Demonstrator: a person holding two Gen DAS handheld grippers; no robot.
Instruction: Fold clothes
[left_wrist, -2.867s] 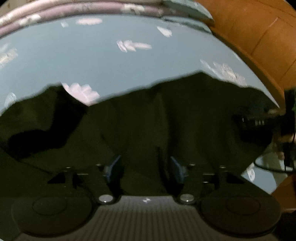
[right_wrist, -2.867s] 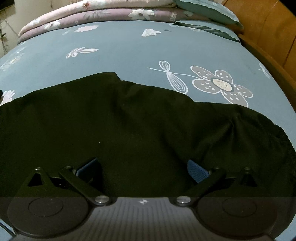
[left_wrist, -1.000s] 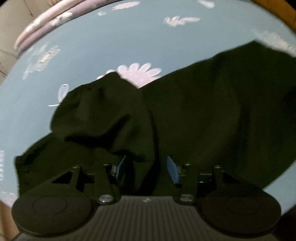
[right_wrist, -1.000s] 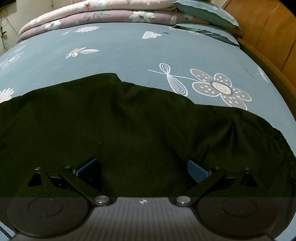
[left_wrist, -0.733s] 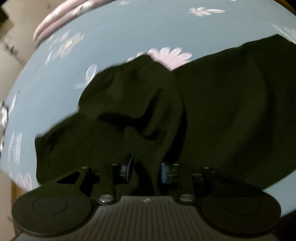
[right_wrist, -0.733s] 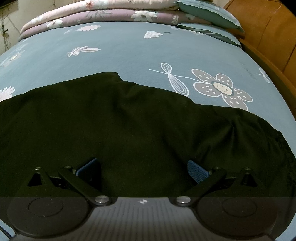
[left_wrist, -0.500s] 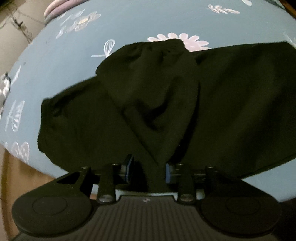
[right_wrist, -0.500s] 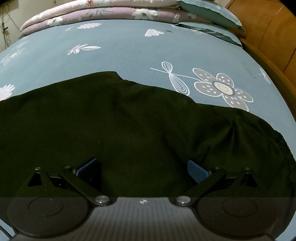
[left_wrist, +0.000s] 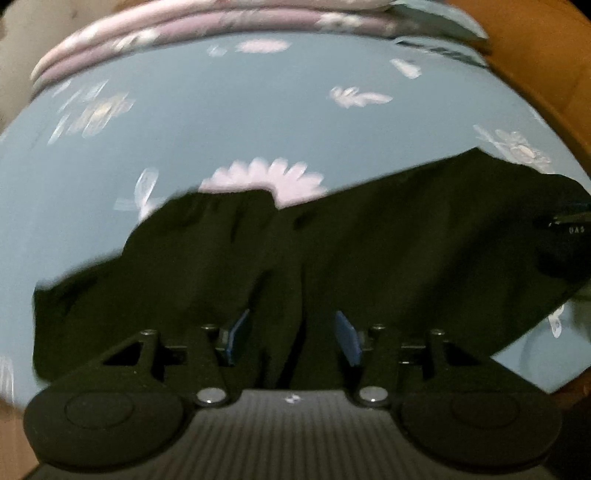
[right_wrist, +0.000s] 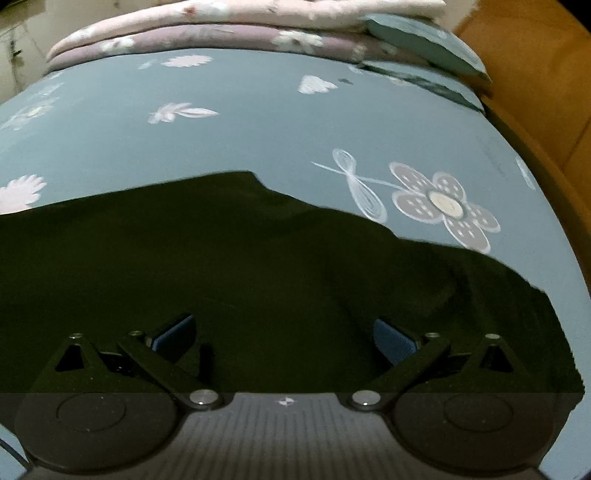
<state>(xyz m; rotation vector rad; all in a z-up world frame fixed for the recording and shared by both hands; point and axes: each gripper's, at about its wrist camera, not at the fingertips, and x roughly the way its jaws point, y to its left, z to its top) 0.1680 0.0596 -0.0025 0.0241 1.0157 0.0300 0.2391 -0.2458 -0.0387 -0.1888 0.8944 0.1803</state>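
Note:
A black garment lies spread across the blue-grey flowered bed sheet. Its left part is doubled over, with a gathered edge on top. My left gripper hovers low over the near edge of the garment. Its jaws stand apart, and a raised crease of cloth runs between the blue pads without being pinched. In the right wrist view the same garment fills the lower half. My right gripper is wide open just above it, holding nothing.
Folded pink and mauve quilts and teal pillows are stacked at the far end of the bed. A wooden bed frame runs along the right side. A dark device sits over the garment's right end.
My left gripper pinched a fold at the garment's left end and carried it over. Its jaws have now widened and the view has swung back toward the middle. The right gripper barely moved.

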